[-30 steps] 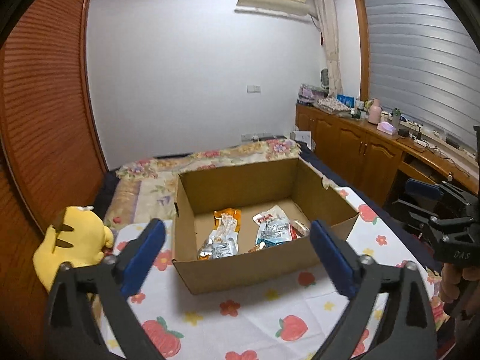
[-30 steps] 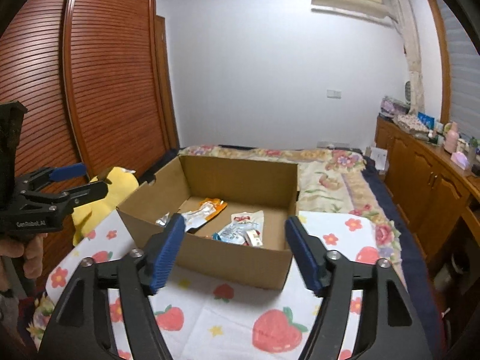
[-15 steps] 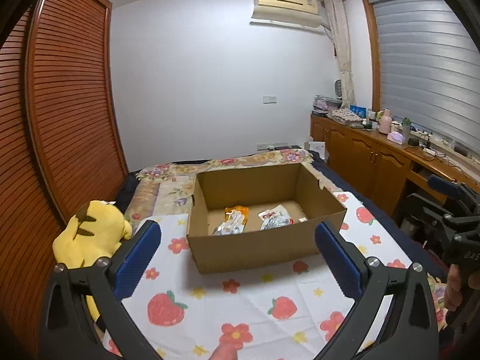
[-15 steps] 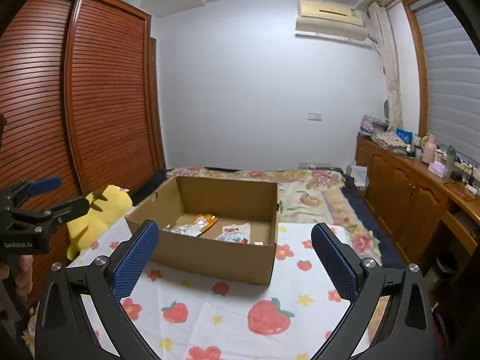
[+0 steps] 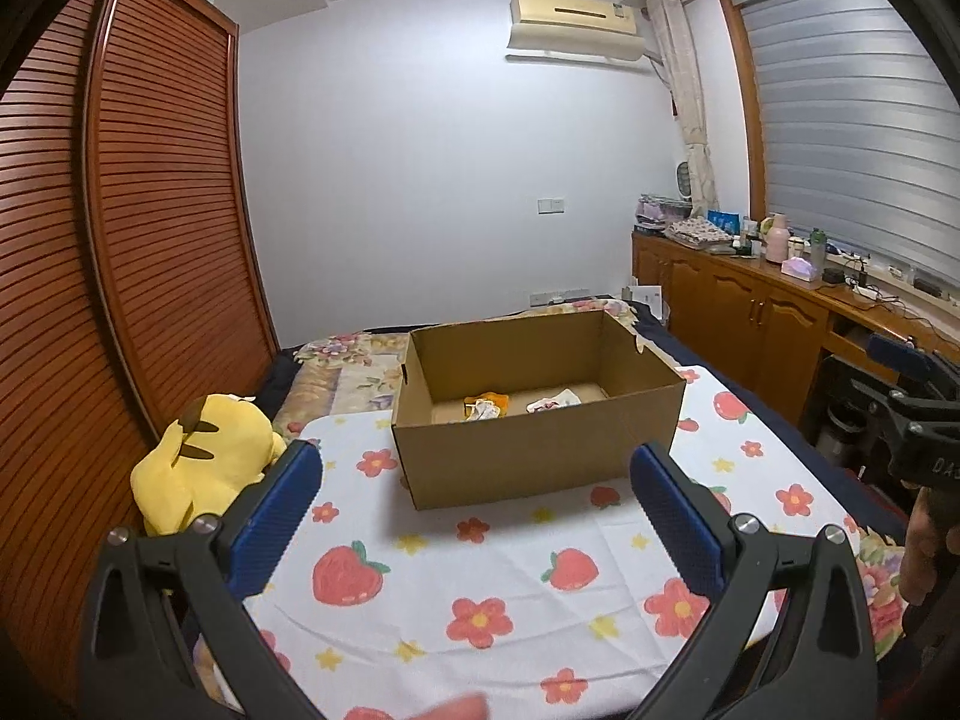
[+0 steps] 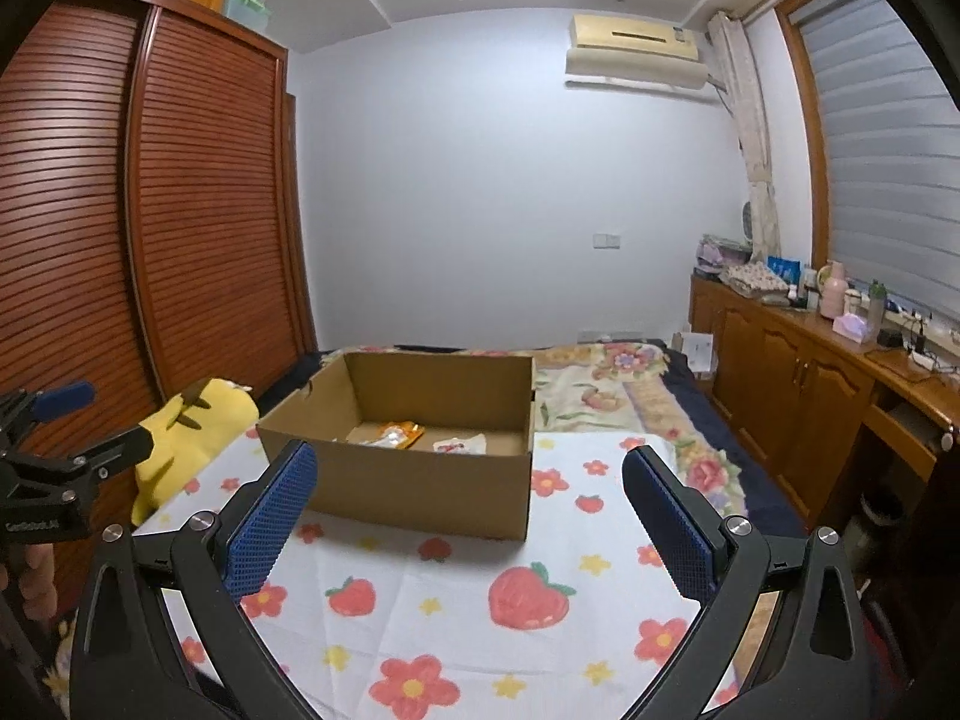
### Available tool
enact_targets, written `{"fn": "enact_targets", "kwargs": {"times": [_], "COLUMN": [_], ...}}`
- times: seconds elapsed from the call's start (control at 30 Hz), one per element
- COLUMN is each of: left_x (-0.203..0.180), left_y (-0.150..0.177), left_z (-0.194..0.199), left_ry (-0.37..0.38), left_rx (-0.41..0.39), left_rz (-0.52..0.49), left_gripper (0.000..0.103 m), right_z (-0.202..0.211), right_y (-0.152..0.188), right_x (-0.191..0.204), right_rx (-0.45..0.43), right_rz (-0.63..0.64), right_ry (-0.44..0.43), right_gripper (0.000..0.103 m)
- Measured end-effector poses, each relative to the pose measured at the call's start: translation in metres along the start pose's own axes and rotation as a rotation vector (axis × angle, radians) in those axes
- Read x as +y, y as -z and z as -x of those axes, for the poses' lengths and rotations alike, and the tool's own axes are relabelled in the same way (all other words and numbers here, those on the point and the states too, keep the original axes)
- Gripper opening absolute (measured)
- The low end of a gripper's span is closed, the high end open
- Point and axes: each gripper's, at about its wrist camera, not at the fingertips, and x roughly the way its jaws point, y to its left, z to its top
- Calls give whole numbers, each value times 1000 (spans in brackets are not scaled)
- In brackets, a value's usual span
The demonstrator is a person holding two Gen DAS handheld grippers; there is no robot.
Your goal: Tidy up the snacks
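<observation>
An open cardboard box [image 5: 528, 450] [image 6: 414, 486] stands on a white cloth printed with strawberries and flowers [image 5: 480, 570] [image 6: 480, 600]. Inside lie an orange snack packet [image 5: 487, 405] [image 6: 401, 433] and a white and red snack packet [image 5: 555, 401] [image 6: 461, 445]. My left gripper [image 5: 477, 489] hangs open in front of the box, well short of it, with nothing between its blue pads. My right gripper [image 6: 465, 492] is open just as wide, empty, and also back from the box. Each gripper shows at the side of the other's view, held by a hand.
A yellow plush toy [image 5: 204, 462] [image 6: 180, 426] lies left of the box, by the slatted wooden wardrobe [image 5: 120, 270]. A wooden cabinet with bottles and clutter [image 5: 768, 300] [image 6: 810, 348] runs along the right wall. Flowered bedding [image 6: 600, 384] stretches behind the box.
Both grippers have drawn back from the box, which now looks smaller and farther away. The right gripper's jaws have opened wider than they were a second ago.
</observation>
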Motion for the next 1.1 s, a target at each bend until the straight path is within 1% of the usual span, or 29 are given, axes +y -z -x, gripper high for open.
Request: {"fn": "enact_targets", "kwargs": {"times": [0.13, 0.33, 0.5, 0.6, 0.83, 1.1], "left_x": [1, -1, 3, 7, 14, 12], "left_y": [12, 34, 50, 58, 69, 75], "left_z": [2, -9, -17, -20, -25, -25], "left_ry": [9, 11, 2, -16, -28, -39], "left_rx": [5, 54, 82, 91, 108, 113], "left_rz": [18, 28, 57, 71, 89, 69], "left_gripper": [103, 103, 103, 103, 103, 103], "right_z": [5, 5, 4, 4, 1, -3], "right_y": [14, 31, 42, 47, 59, 68], "right_x": [2, 2, 1, 5, 9, 9], "right_rx": [6, 22, 44, 48, 62, 85], "right_rz": [-11, -8, -6, 3, 15, 15], "right_ry": [4, 16, 16, 22, 26, 29], "right_gripper": [103, 103, 103, 103, 103, 103]}}
